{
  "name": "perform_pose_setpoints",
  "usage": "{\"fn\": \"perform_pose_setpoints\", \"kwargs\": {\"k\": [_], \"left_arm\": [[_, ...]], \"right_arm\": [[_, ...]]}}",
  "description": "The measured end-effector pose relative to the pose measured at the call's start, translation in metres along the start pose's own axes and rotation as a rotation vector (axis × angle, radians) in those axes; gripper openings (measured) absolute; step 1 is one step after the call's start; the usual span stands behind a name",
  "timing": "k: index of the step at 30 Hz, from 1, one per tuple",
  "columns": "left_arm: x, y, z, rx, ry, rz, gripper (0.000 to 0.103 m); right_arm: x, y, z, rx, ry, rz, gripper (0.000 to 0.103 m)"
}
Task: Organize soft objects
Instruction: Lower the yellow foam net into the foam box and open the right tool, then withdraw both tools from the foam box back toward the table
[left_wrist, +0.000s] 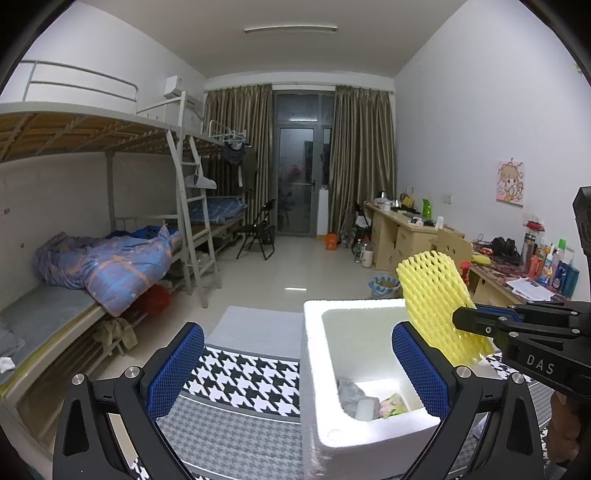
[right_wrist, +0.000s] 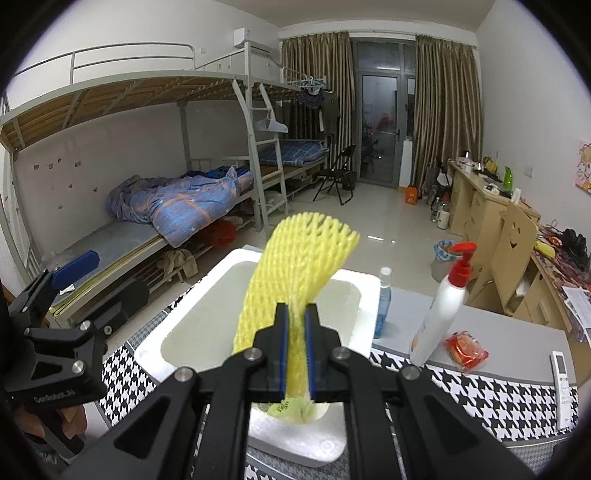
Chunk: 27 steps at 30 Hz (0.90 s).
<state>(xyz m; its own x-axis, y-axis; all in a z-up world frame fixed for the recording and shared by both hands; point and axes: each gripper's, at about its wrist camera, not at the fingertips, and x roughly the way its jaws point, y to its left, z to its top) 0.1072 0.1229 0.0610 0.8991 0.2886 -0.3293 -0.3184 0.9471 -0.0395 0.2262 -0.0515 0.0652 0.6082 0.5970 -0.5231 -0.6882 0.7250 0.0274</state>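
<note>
My right gripper (right_wrist: 296, 314) is shut on a yellow foam fruit net (right_wrist: 299, 262) and holds it upright above the white foam box (right_wrist: 364, 317). In the left wrist view the net (left_wrist: 436, 295) and the right gripper (left_wrist: 461, 321) hang over the box's (left_wrist: 314, 369) right side. Inside the box lie a grey cloth (left_wrist: 349, 393), a white roll (left_wrist: 364, 408) and a greenish packet (left_wrist: 395, 404). My left gripper (left_wrist: 295, 369) is open and empty, with its fingers astride the box's near left wall.
The box stands on a houndstooth cloth (right_wrist: 480, 384) on a table. To its right are a blue spray bottle (right_wrist: 382, 302), a white pump bottle (right_wrist: 443, 306), a red packet (right_wrist: 465, 349) and a remote (right_wrist: 563, 373). Bunk beds stand left, desks right.
</note>
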Motion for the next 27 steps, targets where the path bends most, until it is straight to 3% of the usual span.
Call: {"fn": "perform_pose_setpoints", "kwargs": {"k": [3, 5, 7, 9, 27], "left_arm": [[0.000, 0.001, -0.001, -0.001, 0.003, 0.000, 0.102], [0.000, 0.002, -0.001, -0.003, 0.001, 0.001, 0.102], [0.001, 0.002, -0.001, -0.007, 0.002, 0.002, 0.102], [0.002, 0.003, -0.001, -0.007, 0.002, 0.003, 0.102], [-0.005, 0.003, -0.003, -0.001, -0.002, -0.006, 0.102]], "right_arm": [[0.005, 0.001, 0.000, 0.002, 0.012, 0.005, 0.012], [0.008, 0.002, 0.000, -0.001, 0.028, 0.015, 0.019], [0.011, 0.004, 0.000, -0.005, 0.036, 0.021, 0.049], [0.011, 0.008, 0.000, -0.012, 0.024, 0.027, 0.064], [-0.007, 0.009, -0.003, -0.014, -0.011, 0.019, 0.066]]}}
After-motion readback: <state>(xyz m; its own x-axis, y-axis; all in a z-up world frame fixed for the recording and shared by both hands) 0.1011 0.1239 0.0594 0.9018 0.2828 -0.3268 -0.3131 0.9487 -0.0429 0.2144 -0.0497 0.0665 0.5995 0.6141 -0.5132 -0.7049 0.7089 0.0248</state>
